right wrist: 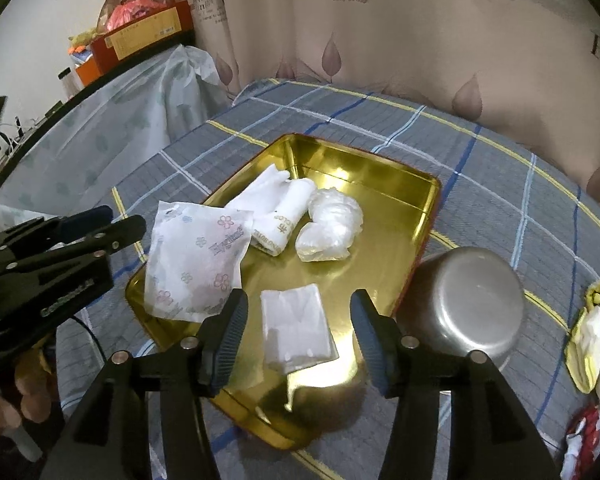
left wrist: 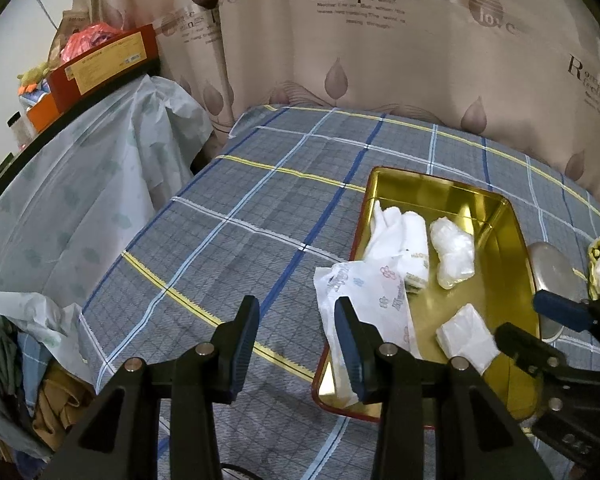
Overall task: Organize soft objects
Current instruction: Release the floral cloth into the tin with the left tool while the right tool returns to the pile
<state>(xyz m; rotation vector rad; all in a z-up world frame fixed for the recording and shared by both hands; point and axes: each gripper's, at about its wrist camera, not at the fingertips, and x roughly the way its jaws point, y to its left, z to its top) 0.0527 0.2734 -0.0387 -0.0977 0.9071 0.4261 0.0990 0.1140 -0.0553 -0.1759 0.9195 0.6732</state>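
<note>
Fingers on your right gripper (right wrist: 298,334) stood spread around the small folded white packet (right wrist: 296,330), not pinching it; your left gripper (left wrist: 296,342) gaped empty. From the gold tray (right wrist: 396,184), at eleven o'clock, the floral pouch (right wrist: 198,262) overhung the rim: light, limp, slippery, so you'd pinch an edge.

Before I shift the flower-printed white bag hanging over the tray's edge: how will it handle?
The flower-printed bag looks thin and crinkled, so probably floppy and light. It overhangs the gold tray rim, so a push may slide it off.
</note>
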